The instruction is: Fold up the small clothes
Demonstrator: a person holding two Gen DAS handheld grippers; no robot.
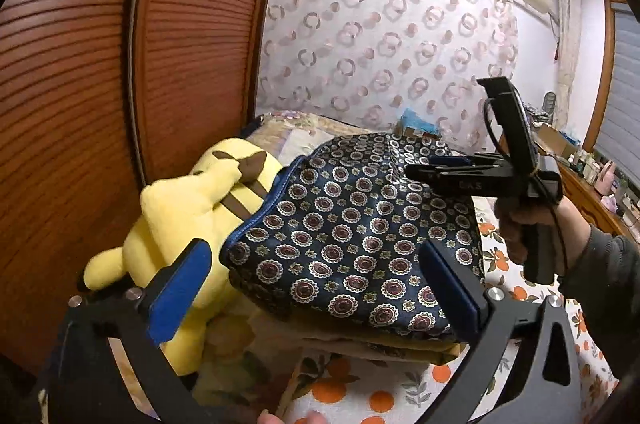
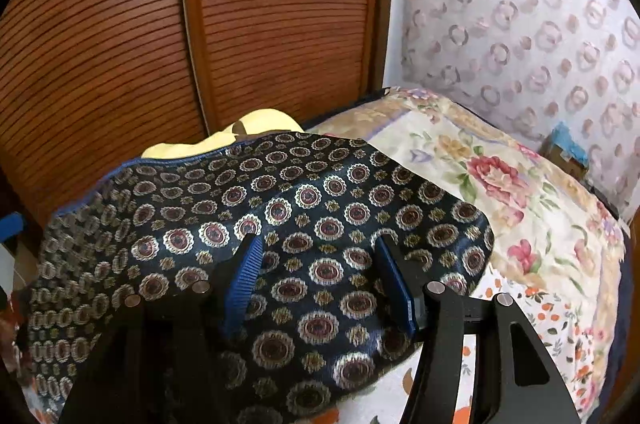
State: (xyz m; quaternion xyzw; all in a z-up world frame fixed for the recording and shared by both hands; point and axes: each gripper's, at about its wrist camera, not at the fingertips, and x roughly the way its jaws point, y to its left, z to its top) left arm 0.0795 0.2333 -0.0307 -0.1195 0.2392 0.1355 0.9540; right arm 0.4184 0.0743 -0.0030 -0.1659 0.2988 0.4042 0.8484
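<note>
A dark navy garment with round medallion print and a blue hem (image 1: 352, 224) lies folded on top of a stack of cloth on the bed; it also fills the right wrist view (image 2: 280, 224). My left gripper (image 1: 316, 284) is open, its blue-padded fingers on either side of the garment's near edge, holding nothing. My right gripper (image 2: 320, 276) is open just above the garment, with nothing between its pads. From the left wrist view it (image 1: 428, 170) hovers over the garment's far right side.
A yellow plush toy (image 1: 188, 224) lies left of the stack against the brown slatted wardrobe doors (image 1: 120, 64). The bed has an orange-print sheet (image 1: 400, 384) and a floral quilt (image 2: 500, 184). A cluttered wooden dresser (image 1: 592, 180) stands at right.
</note>
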